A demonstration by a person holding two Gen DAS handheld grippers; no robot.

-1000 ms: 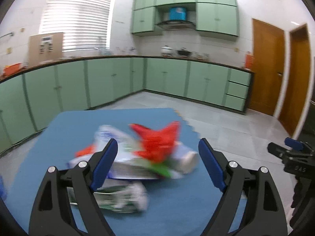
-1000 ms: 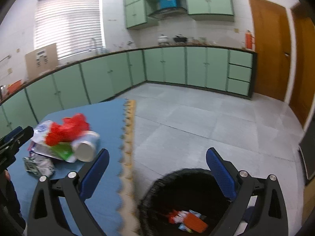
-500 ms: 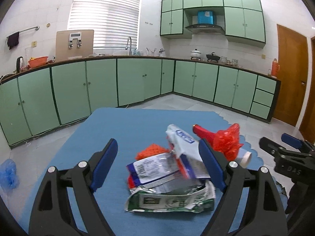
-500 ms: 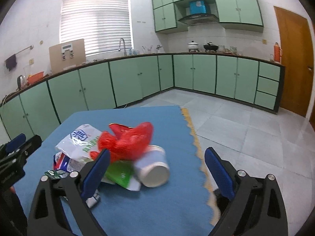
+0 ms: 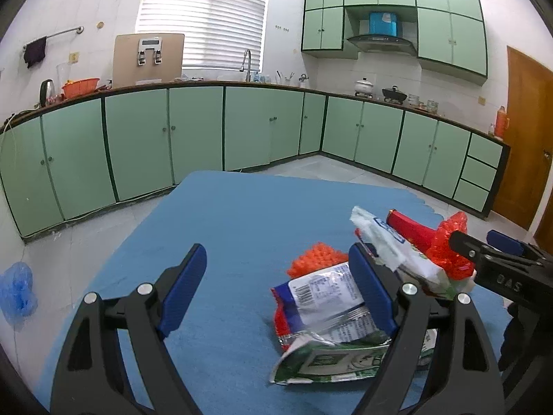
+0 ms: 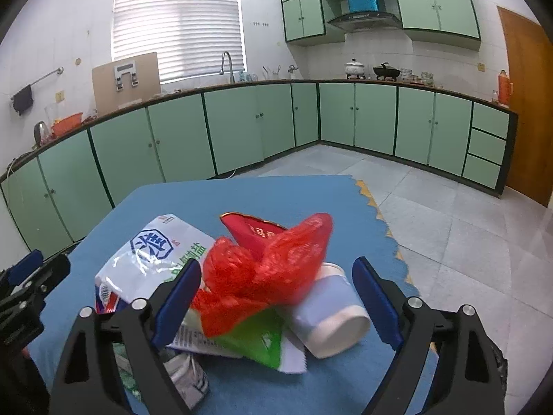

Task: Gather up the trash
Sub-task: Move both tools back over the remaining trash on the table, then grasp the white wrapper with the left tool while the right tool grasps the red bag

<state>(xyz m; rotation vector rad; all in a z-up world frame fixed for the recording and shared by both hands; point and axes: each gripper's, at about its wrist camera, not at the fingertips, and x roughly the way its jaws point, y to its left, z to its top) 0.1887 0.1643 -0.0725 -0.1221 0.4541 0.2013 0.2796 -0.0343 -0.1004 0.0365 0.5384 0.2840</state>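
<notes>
Trash pile (image 6: 242, 287) closer than before; right gripper (image 6: 276, 297) straddles it, left gripper (image 5: 280, 290) beside (both jaws spread, empty).

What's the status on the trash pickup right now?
Left gripper open, empty. Right gripper open, straddling crumpled red plastic bag. White paper cup lying beside it. Nothing blocking.

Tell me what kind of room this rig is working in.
A home kitchen, most likely. Green base cabinets run under a countertop around the walls, with a sink faucet below the window and a range hood over pots on the stove. The trash pile sits on a blue mat.
</notes>
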